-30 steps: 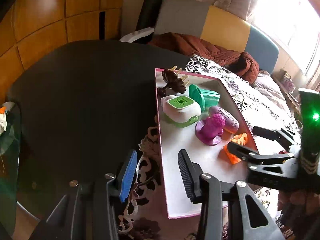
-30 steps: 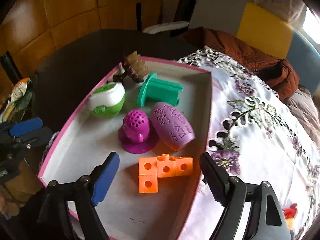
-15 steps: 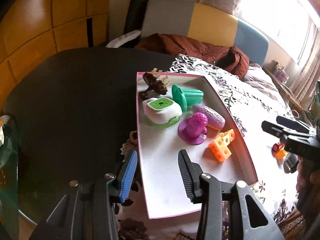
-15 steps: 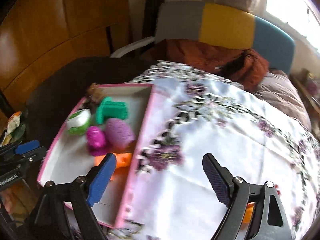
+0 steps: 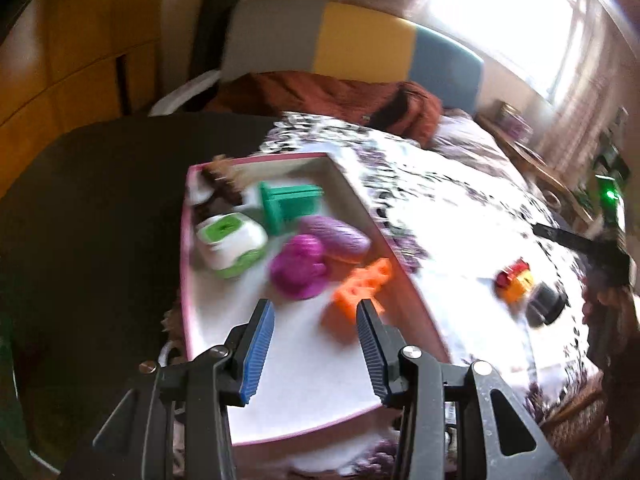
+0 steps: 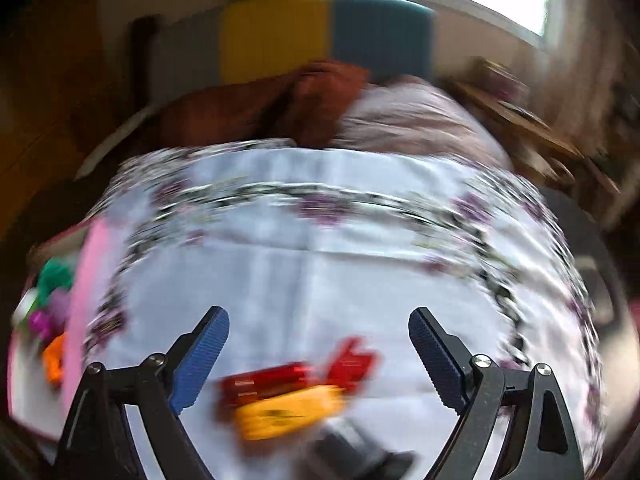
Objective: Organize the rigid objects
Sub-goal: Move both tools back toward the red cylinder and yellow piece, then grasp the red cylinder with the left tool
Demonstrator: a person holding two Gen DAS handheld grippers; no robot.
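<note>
A pink-rimmed white tray (image 5: 416, 292) holds several toys: orange blocks (image 5: 362, 286), a magenta piece (image 5: 300, 266), a purple oval (image 5: 334, 238), a teal piece (image 5: 290, 206), a green-white box (image 5: 230, 244) and a brown figure (image 5: 218, 184). My left gripper (image 5: 316, 348) is open and empty over the tray's near end. My right gripper (image 6: 318, 356) is open and empty above a red-and-yellow toy (image 6: 292, 396) and a black object (image 6: 356, 452) on the cloth. The same toy (image 5: 514, 280) shows right of the tray. The right wrist view is blurred.
A white cloth with purple flowers (image 6: 320, 272) covers the table's right part; the left part is dark bare tabletop (image 5: 92, 208). Behind stand a grey-yellow-blue sofa back (image 5: 360, 52) and a brown blanket (image 5: 328, 96). The tray edge (image 6: 86, 300) shows at far left.
My right gripper swung right, away from the tray, and now hangs over the red-and-yellow toy. My left gripper moved right over the tray and its jaws opened wider.
</note>
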